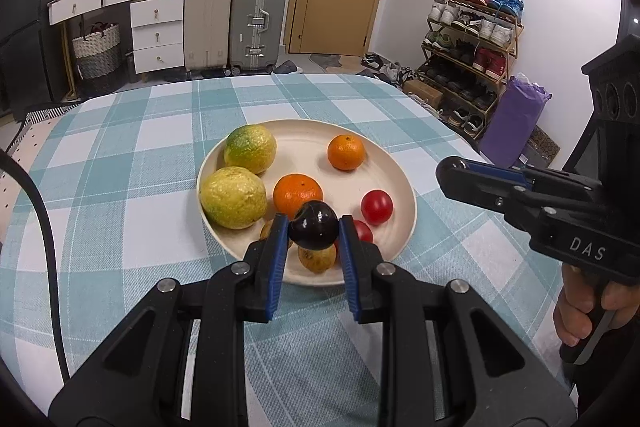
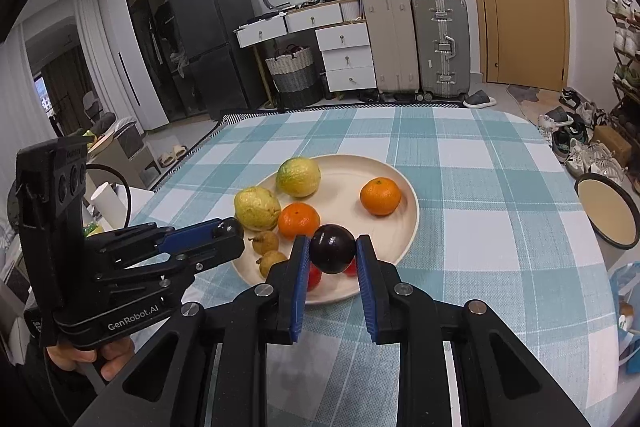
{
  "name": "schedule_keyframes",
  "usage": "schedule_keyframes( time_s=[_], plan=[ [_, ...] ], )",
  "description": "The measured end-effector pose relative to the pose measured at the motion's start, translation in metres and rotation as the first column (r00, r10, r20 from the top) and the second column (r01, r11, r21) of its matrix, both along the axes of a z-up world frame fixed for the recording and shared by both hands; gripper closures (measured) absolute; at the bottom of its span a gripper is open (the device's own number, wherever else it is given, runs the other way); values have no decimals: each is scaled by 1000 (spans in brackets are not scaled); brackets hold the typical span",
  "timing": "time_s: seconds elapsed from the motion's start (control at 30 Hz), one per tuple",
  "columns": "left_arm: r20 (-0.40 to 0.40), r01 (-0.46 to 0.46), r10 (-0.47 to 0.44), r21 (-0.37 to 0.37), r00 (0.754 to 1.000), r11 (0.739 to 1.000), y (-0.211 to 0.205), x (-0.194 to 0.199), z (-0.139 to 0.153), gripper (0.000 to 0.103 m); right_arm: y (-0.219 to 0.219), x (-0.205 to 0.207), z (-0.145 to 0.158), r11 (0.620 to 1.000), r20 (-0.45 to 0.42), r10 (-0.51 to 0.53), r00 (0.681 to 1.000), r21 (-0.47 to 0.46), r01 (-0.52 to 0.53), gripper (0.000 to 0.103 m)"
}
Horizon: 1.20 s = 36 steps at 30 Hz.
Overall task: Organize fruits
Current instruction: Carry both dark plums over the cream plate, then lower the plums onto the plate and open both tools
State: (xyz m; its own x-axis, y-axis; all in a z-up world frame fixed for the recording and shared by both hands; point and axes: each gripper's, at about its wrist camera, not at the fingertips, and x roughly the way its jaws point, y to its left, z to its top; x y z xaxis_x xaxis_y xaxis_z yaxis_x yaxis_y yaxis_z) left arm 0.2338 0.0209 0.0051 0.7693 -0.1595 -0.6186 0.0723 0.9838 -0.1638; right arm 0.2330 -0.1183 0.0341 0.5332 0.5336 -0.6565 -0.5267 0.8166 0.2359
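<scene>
A cream plate (image 1: pixel 384 155) (image 2: pixel 400 227) on the checked tablecloth holds two yellow-green citrus fruits (image 1: pixel 233 197) (image 2: pixel 256 207), two oranges (image 1: pixel 297 193) (image 2: pixel 380 196), two red tomatoes (image 1: pixel 376 207), and two small brown pears (image 1: pixel 317 259) (image 2: pixel 265 242). My left gripper (image 1: pixel 314 227) is shut on a dark plum (image 1: pixel 313 230) above the plate's near edge. My right gripper (image 2: pixel 333 250) is shut on another dark plum (image 2: pixel 333 249) above the tomatoes. The right gripper shows at the right in the left wrist view (image 1: pixel 452 175). The left gripper shows at the left in the right wrist view (image 2: pixel 228 231).
The table (image 1: pixel 120 187) has a rounded far edge. A round stool (image 2: pixel 606 213) stands right of it. Suitcases (image 1: pixel 236 19), white drawers, a basket, a shoe rack (image 1: pixel 468 59) and a door stand beyond.
</scene>
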Motion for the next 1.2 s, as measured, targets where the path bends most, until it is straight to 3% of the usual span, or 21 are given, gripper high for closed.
schedule_keyframes(
  time_s=[0.53,1.2],
  plan=[
    [-12,-12,12,6,1000,1000,0,31,-5,81,0,27,-9,1000,-22,-21,1000,22,22,79],
    [-50,-23,24,17,998,1000,2,55,-26,81,16,53,-38,999,-80,-30,996,-16,29,79]
  ],
)
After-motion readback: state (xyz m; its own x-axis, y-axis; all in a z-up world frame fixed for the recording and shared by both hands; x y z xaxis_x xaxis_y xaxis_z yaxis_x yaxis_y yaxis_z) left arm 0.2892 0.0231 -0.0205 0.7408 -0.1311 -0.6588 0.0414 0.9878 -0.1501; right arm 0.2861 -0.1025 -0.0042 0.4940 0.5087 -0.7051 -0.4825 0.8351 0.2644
